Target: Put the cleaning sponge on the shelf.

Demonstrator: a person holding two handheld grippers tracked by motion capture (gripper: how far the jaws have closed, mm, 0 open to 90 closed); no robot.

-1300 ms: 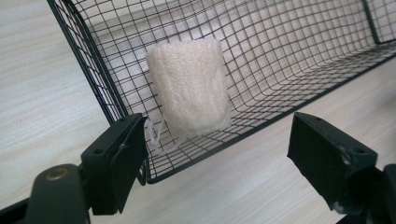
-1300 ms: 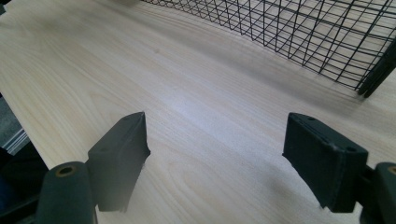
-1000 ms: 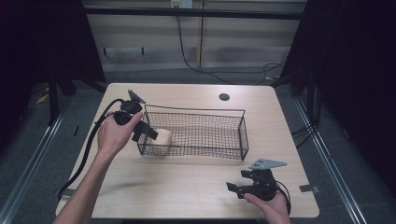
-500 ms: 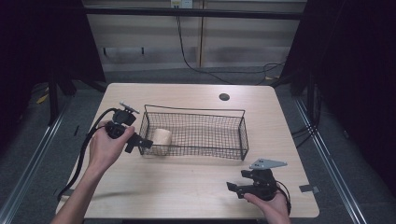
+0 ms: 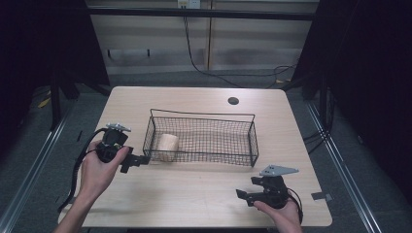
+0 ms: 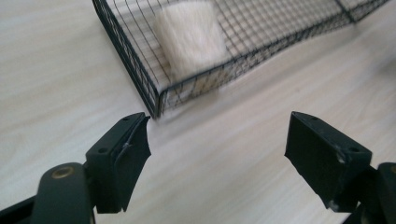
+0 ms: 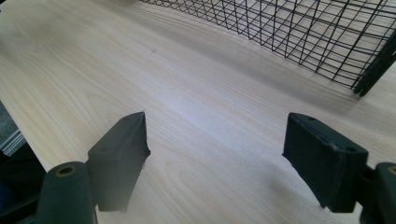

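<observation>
left of centre in the high view, your left gripper (image 5: 138, 160) sits just outside the near left corner of the wire basket (image 5: 252, 141), held in your left hand (image 5: 99, 167) above the pale wooden table (image 5: 194, 194). its jaws stand wide apart with nothing between them; in the left gripper view they frame bare tabletop, and the basket's corner shows in the upper middle of that frame, close ahead of the fingertips but not touching them.

the beige block (image 5: 167, 144) lies inside the basket at its left end, up against the left wall as far as the high view tells. in the left gripper view the block (image 6: 191, 32) is at the top centre, blurred, behind the mesh.

at the lower right of the high view, your right gripper (image 5: 243, 195) rests low near the table's front edge, well apart from the basket, in your right hand (image 5: 279, 211). its jaws are also spread wide and hold nothing; in the right gripper view they bracket plain wood grain, with the basket's mesh (image 7: 308, 28) across the upper right of that frame.

a round dark hole (image 5: 233, 101) marks the table beyond the basket, upper right of centre.
</observation>
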